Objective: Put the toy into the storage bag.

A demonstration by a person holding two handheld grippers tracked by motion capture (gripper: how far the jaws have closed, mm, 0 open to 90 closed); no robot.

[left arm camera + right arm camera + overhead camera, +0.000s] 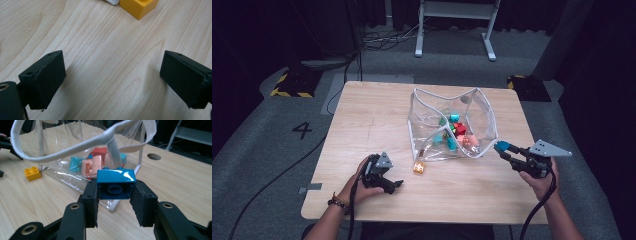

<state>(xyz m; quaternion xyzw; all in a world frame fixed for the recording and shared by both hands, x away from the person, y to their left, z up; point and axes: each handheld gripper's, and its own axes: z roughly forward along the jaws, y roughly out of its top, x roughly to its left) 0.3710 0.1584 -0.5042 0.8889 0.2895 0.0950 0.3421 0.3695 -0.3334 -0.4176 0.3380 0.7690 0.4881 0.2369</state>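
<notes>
Blue plastic building brick (116,184) clamped in right gripper (115,195), centre frame, beside clear zip pouch (484,107). Left gripper (112,75) jaws apart, empty, lower left. Risk: snagging the pouch's white rim, dropping outside.

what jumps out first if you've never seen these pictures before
The clear plastic pouch with white edging stands open in the middle of the wooden table, with colourful toy bricks inside. The right gripper holds a blue toy brick just beside the pouch's near right corner. A lone yellow toy brick lies on the table in front of the pouch, ahead of the open left gripper.
</notes>
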